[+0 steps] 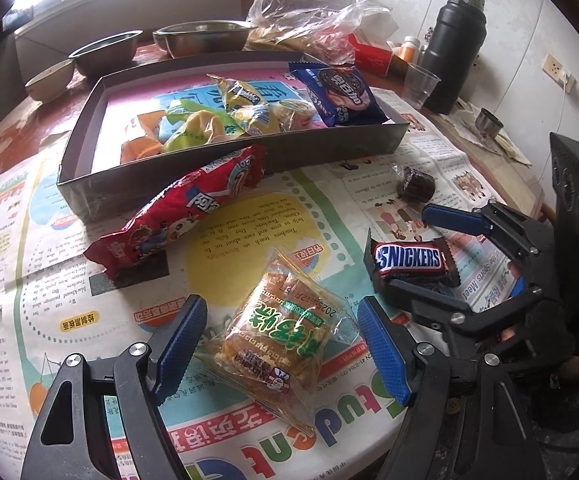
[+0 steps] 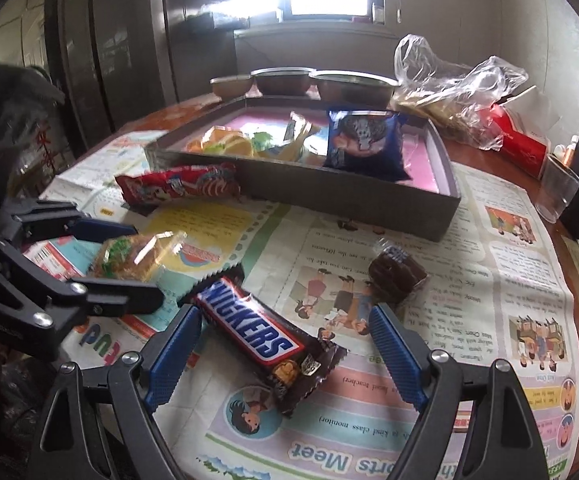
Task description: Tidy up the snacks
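My left gripper (image 1: 279,344) is open, its blue pads either side of a clear-wrapped cake with green lettering (image 1: 277,340) lying on the newspaper; it also shows in the right wrist view (image 2: 129,258). My right gripper (image 2: 285,354) is open around a Snickers bar (image 2: 257,330), which also shows in the left wrist view (image 1: 409,260). A red biscuit pack (image 1: 177,212) leans on the grey tray (image 1: 329,148). The tray holds several snacks, including a blue Oreo pack (image 1: 339,94). A dark wrapped chocolate cake (image 1: 415,186) lies near the tray.
Metal bowls (image 1: 205,38) and a crumpled plastic bag (image 1: 309,16) stand behind the tray. A black thermos (image 1: 455,48), a clear plastic cup (image 1: 421,84) and a red box (image 1: 373,54) stand at the back right. Newspaper (image 1: 249,236) covers the table.
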A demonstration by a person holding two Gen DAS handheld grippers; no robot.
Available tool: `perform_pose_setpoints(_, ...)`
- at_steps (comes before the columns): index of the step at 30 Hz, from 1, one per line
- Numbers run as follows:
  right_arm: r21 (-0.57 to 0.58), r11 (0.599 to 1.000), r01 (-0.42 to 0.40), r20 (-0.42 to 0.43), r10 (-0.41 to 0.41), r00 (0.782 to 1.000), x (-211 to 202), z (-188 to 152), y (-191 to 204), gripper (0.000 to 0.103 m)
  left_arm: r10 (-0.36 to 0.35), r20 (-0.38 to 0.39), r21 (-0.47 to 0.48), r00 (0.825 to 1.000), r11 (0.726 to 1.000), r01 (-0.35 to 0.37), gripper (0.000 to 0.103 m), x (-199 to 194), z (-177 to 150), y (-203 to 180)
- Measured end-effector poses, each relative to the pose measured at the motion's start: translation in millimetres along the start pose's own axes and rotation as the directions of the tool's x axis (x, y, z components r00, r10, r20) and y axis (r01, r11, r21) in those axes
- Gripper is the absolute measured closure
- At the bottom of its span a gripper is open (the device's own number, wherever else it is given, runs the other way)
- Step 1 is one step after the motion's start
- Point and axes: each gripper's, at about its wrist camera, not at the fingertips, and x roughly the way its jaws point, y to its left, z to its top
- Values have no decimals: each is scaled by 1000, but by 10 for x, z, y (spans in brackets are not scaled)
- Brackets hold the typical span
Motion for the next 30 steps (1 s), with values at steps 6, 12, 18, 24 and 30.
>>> perform_pose_setpoints(6,-16,999,33,4,-33,999,74,18,33,18,-3,4,-3,1000,1000,3,24,-2,3,12)
perform_pose_setpoints(12,-39,999,13,34,-12,999,67,37,91,47,13,11,5,1000,1000,-14,24,9,1,0)
perform_pose_setpoints(18,-60,998,-8,50,11,999,40,22,154,74,50,14,39,999,998,-50,24,35,-4,-71)
perform_pose_setpoints(24,-42,999,-10,61,12,998,32,-2,135,74,67,26,52,997,996,-69,24,53,-7,-106)
perform_pose_setpoints(30,2,1000,-11,60,11,998,53,32,36,74,77,46,58,996,995,-80,42,56,-3,-138)
